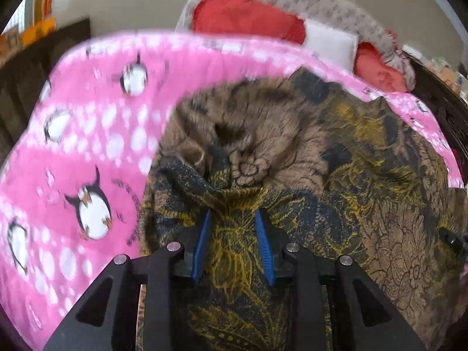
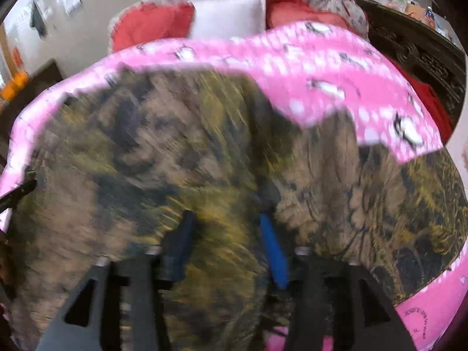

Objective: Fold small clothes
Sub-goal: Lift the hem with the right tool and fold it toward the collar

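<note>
A brown, black and yellow flower-patterned garment [image 1: 307,152] lies rumpled on a pink penguin-print blanket [image 1: 87,134]. My left gripper [image 1: 234,213] is shut on a bunched fold of the garment, which fills the gap between its blue pads [image 1: 201,245]. In the right wrist view the same garment [image 2: 163,152] fills the frame, blurred. My right gripper [image 2: 226,219] has garment cloth between its blue pads [image 2: 273,251] and looks shut on it. The pink blanket [image 2: 336,82] shows beyond and at the lower right.
Red cushions [image 1: 245,14] and a white pillow [image 1: 330,44] lie behind the blanket against a grey patterned cover [image 1: 336,5]. Dark carved wooden furniture [image 2: 418,49] stands at the right. The other gripper's black tip [image 2: 17,190] shows at the left edge.
</note>
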The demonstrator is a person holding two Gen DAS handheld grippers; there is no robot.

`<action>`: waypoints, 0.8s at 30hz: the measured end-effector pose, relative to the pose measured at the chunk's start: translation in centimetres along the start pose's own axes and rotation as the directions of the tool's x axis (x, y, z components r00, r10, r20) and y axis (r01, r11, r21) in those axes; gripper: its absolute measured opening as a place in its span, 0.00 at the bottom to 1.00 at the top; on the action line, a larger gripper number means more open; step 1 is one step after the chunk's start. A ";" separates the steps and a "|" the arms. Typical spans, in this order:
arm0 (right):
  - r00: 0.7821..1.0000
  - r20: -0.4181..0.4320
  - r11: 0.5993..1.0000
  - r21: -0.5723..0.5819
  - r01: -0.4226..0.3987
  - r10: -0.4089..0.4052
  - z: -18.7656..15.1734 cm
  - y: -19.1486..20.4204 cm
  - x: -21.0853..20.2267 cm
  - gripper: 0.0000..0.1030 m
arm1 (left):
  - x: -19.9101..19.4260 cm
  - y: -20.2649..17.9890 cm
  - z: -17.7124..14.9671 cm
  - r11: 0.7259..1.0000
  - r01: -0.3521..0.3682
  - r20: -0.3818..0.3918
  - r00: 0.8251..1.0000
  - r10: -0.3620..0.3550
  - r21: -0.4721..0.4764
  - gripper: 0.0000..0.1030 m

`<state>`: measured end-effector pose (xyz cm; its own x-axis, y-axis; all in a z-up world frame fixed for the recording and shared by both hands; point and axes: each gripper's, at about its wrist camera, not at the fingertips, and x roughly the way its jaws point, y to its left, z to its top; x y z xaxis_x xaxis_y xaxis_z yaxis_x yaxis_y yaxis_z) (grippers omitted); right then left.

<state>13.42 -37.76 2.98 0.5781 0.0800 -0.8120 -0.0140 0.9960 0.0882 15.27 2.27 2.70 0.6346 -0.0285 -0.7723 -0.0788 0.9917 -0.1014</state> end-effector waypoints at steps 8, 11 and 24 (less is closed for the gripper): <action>0.974 0.224 0.997 0.076 0.004 -0.021 -0.7 -7.7 -9.5 0.47 | -5.4 -0.6 -3.1 0.992 0.118 0.029 0.993 -0.117 -0.040 0.15; 0.956 0.243 0.968 0.224 0.110 -0.165 -1.6 -16.2 -13.0 0.47 | -6.6 -1.3 -6.2 0.984 0.175 0.002 0.984 -0.175 -0.021 0.18; 0.977 0.213 0.740 0.655 -0.155 0.017 -7.2 -34.4 -10.3 0.47 | -7.0 -2.3 -9.9 0.981 0.191 0.041 0.981 -0.192 0.029 0.27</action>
<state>2.10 -72.53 4.16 0.7385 0.0862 -0.6687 0.4339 0.6984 0.5692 3.38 -1.03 2.16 0.6688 -0.2131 -0.7123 0.0661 0.9713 -0.2285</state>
